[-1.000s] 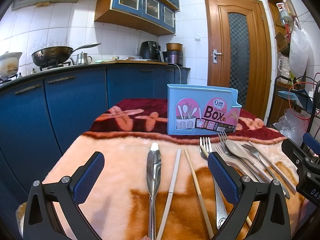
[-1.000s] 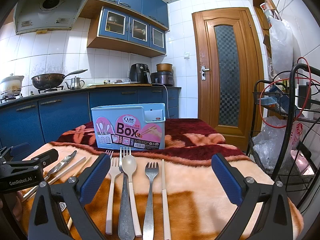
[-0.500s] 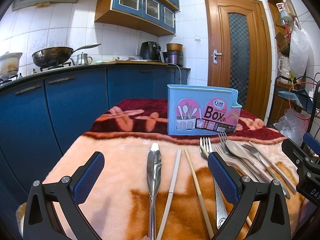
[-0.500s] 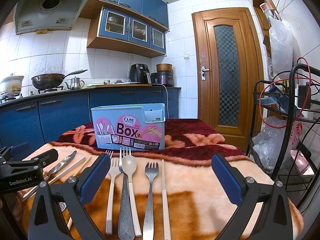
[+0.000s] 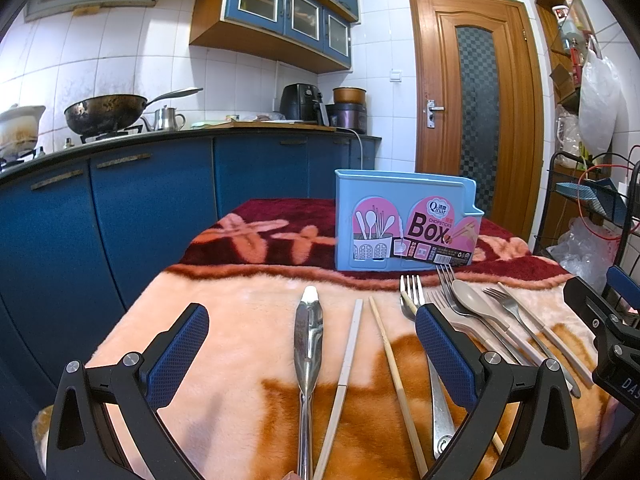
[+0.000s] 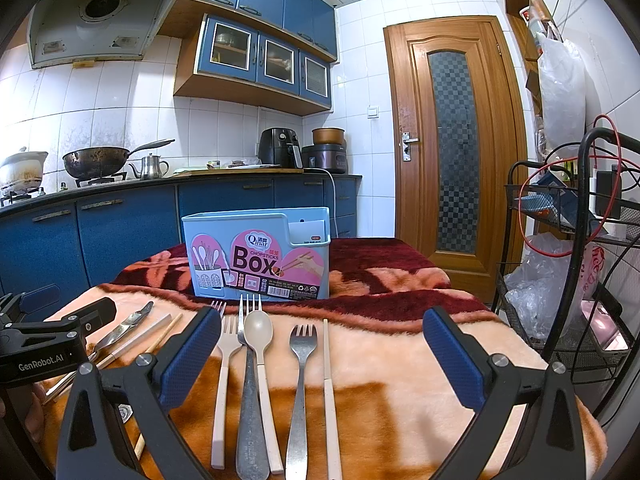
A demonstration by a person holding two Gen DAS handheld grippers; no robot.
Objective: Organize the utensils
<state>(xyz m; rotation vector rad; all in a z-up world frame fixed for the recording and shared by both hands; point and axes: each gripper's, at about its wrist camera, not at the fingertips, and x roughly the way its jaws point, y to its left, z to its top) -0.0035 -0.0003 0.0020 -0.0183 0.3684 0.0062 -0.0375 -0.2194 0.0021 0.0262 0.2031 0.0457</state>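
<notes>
Currently both grippers are hovering low over the near edge of a blanket-covered surface (image 6: 400, 364), each with its jaws spread wide and gripping nothing. Between the blue pads of the left gripper (image 5: 312, 350) a metal knife (image 5: 308, 340), a pale chopstick (image 5: 347, 354) and a wooden chopstick (image 5: 394, 368) are lying lengthwise, handles pointing toward the near edge. Between the pads of the right gripper (image 6: 322, 354) a pale-handled fork (image 6: 224, 364), a large metal fork (image 6: 247, 376), a beige spoon (image 6: 260, 344), a smaller metal fork (image 6: 300, 376) and another pale chopstick (image 6: 329, 384) are resting side by side, heads pointing toward the far edge. Just beyond the utensil heads, a light blue chopsticks box (image 6: 256, 258) with a pink label is standing upright near the far edge, on the dark red band of the blanket. Behind it, blue kitchen cabinets (image 6: 120, 236) and a wooden door (image 6: 454, 148) are filling the background.
</notes>
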